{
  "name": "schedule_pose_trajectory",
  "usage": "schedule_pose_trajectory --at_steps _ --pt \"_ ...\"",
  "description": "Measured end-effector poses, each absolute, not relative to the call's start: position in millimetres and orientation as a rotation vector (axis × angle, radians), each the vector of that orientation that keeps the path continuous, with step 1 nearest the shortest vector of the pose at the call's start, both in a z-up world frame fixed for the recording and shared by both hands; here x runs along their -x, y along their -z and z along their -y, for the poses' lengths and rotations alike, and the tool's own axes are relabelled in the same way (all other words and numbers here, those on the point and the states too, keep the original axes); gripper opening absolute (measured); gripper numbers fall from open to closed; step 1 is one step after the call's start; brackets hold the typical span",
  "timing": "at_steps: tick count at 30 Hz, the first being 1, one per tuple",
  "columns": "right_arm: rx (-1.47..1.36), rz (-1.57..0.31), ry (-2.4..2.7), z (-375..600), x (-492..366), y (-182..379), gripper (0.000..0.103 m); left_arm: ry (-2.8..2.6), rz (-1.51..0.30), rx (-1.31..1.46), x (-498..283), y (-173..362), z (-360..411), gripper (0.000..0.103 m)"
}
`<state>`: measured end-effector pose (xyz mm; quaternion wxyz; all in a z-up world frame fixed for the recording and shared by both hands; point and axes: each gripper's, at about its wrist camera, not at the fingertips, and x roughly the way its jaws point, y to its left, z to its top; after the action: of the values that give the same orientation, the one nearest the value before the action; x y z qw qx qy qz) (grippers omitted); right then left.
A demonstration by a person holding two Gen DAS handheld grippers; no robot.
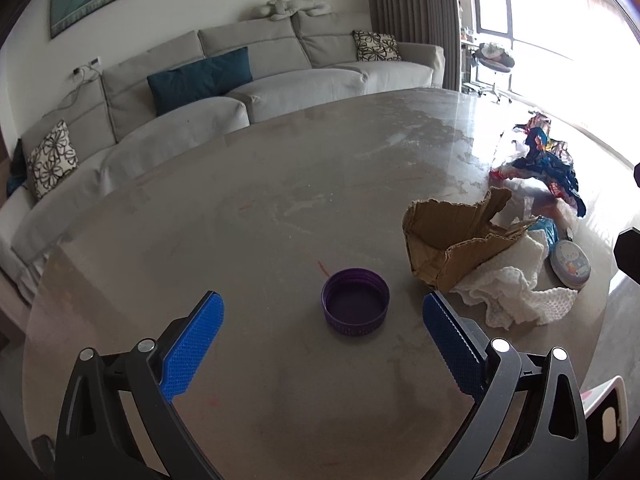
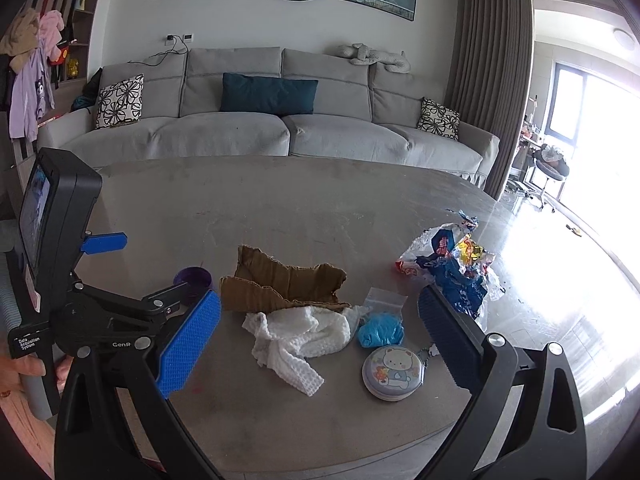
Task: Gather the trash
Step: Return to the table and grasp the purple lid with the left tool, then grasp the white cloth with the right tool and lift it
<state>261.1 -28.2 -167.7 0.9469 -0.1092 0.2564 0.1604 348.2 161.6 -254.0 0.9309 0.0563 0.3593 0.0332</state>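
- Between the spread fingers of the left gripper [image 1: 323,344], on the grey stone table [image 1: 240,208], sits a round purple plastic cap [image 1: 355,301], open side up and untouched.
- Likely light, stiff and slick, it suits a pinch across its ribbed wall.
- Right of it lie torn brown cardboard [image 2: 280,282] and a crumpled white paper towel [image 2: 300,336]: soft, featherweight, best pinched at a thick fold.
- The right gripper [image 2: 320,338] hangs released, holding nothing, above the towel.

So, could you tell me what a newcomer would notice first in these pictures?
Probably the purple lid, alone on the table between the open left hand-held gripper fingers. Then the litter to its right: torn cardboard, a white cloth and a crumpled snack wrapper.
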Motion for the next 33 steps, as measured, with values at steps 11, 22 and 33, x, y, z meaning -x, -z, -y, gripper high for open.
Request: schedule_pose_trajectory --at_steps 11,22,33 --pt "0.233 -0.531 -0.345 14 -281 178 0.098 -0.023 -0.938 -0.054 -399 294 -173 0.100" --pt "0.226 -0.546 -0.327 19 -277 185 0.098 -0.012 -0.899 -0.016 -393 291 -176 0.048" --pt "0.211 -0.561 -0.313 32 -269 190 0.098 -0.069 -0.776 -0.028 -355 253 -163 0.047"
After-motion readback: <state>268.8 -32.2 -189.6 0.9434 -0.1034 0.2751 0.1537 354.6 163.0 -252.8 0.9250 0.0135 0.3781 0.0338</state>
